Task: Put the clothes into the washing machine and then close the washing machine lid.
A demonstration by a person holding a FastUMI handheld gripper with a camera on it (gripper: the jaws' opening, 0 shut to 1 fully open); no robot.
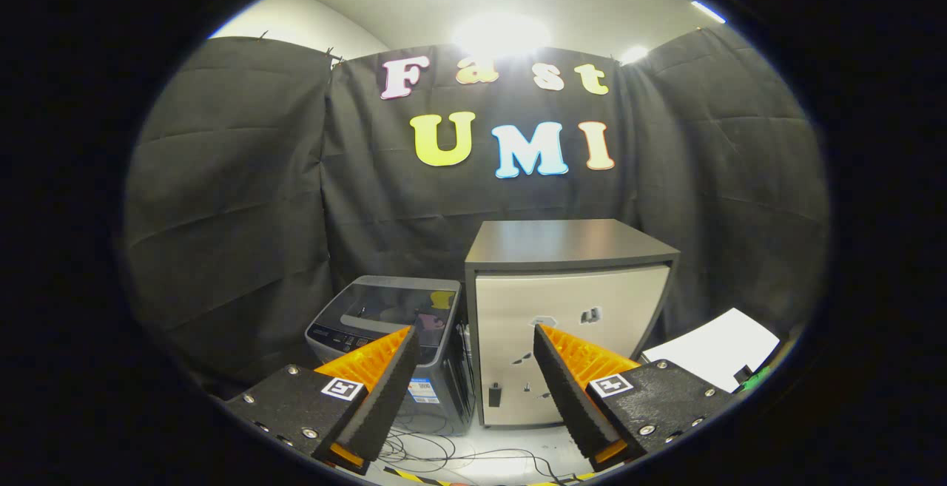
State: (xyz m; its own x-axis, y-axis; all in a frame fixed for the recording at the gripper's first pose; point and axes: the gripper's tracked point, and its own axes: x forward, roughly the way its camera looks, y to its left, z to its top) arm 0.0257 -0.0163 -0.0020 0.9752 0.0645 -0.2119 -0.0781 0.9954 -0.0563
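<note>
Gripper [473, 342] hangs spread wide, nothing between its fingers. Beyond the left finger sits the small grey top-loading washing machine [392, 323], its dark glass lid down and glossy with reflections. Right beside it stands a beige-fronted cabinet with a dark top [570, 301]. Tangled cables [459, 456] trail on the floor; no clothes can be made out.

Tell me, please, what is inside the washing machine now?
The washing machine stands beyond the open, empty gripper, beside the cabinet. Its lid is down and dark, with reflections, so the drum inside is covered; I cannot tell what it holds.
</note>
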